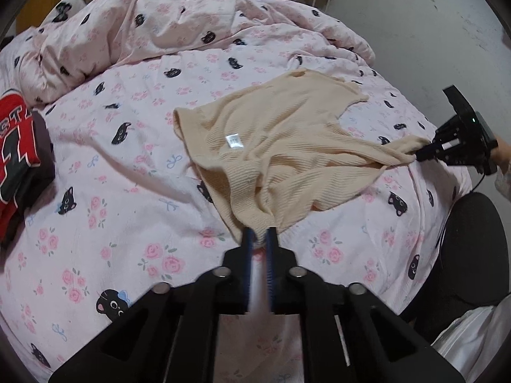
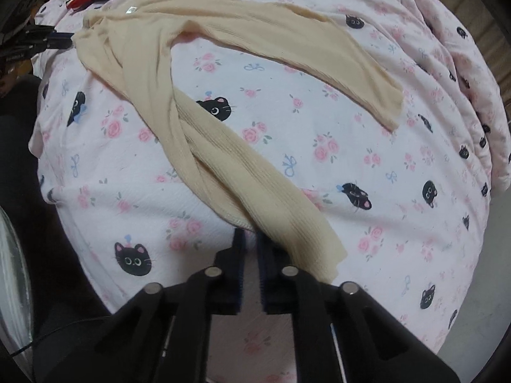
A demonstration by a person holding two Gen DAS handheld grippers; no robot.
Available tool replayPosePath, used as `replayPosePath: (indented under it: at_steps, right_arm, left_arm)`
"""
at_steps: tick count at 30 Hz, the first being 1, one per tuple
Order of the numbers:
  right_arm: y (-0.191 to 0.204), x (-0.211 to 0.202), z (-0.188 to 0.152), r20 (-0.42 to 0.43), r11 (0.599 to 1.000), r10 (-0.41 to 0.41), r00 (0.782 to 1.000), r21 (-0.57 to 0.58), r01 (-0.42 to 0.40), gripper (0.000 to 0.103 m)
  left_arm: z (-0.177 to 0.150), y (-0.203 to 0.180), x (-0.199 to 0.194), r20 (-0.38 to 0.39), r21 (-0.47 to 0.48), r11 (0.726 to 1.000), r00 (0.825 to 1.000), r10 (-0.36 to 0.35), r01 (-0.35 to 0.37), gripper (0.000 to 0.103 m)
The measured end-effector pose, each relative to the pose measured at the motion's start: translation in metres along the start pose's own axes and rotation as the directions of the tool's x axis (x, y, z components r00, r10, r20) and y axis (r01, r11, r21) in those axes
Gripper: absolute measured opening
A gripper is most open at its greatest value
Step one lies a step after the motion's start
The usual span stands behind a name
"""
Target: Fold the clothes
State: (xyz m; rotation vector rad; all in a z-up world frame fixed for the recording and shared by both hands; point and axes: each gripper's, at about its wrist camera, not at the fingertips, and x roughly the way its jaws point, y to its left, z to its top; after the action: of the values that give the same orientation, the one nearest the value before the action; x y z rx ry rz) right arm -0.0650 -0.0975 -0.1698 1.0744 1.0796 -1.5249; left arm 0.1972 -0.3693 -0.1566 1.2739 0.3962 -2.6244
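While the beige knit top [image 1: 281,146] lies spread on the bed [image 1: 127,166], the left claw [image 1: 258,239] pinches its near edge and the right claw [image 2: 250,239] pinches a sleeve end, cloth stretched between them.

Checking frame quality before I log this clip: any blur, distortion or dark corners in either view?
Left wrist view: strong fisheye bowing of the bed sheet, black vignette at the corners, beige top fairly sharp, left claw soft between its fingers. Right wrist view: same bowing and vignette, beige top slightly soft, dim at the left edge; no glare in either.
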Motion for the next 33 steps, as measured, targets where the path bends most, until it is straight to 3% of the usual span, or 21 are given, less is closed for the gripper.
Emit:
replayPosePath:
  at_steps: [6, 13, 16, 21, 24, 26, 27, 33]
  right_arm:
    - [-0.011, -0.024, -0.005, 0.013, 0.993, 0.103, 0.995, 0.054, -0.104, 0.001]
    - [-0.03, -0.05, -0.005, 0.088, 0.962, 0.229, 0.97, 0.13, -0.239, 0.001]
    - [-0.03, -0.048, -0.004, 0.087, 0.961, 0.232, 0.969, 0.133, -0.242, 0.001]
    - [-0.026, -0.043, -0.004, 0.08, 0.963, 0.227, 0.971, 0.133, -0.236, 0.001]
    - [-0.024, -0.04, -0.005, 0.074, 0.963, 0.226, 0.971, 0.133, -0.234, 0.001]
    - [-0.023, -0.039, -0.006, 0.069, 0.963, 0.227, 0.971, 0.132, -0.234, 0.001]
    - [-0.023, -0.039, -0.007, 0.068, 0.963, 0.227, 0.972, 0.132, -0.234, 0.001]
    - [-0.022, -0.039, -0.008, 0.068, 0.962, 0.229, 0.971, 0.134, -0.237, 0.001]
  left_arm:
    - [0.0, 0.004, -0.005, -0.013, 0.011, 1.0, 1.0, -0.021, 0.021, 0.002]
    - [-0.001, 0.003, -0.007, -0.038, 0.035, 0.996, 0.996, -0.079, 0.08, 0.001]
    - [0.0, 0.008, -0.003, -0.041, 0.028, 0.999, 0.998, -0.045, 0.047, 0.001]
    - [0.004, 0.022, 0.004, -0.043, -0.035, 0.998, 0.997, -0.062, 0.06, 0.003]
    - [0.008, 0.024, 0.003, -0.031, -0.04, 0.997, 0.997, -0.074, 0.073, 0.013]
    - [0.012, 0.023, -0.001, -0.011, -0.027, 0.996, 0.996, -0.083, 0.083, 0.03]
    - [0.014, 0.022, -0.002, -0.004, -0.021, 0.996, 0.996, -0.086, 0.086, 0.034]
    - [0.028, 0.023, 0.009, -0.028, 0.017, 0.997, 0.996, -0.08, 0.08, 0.036]
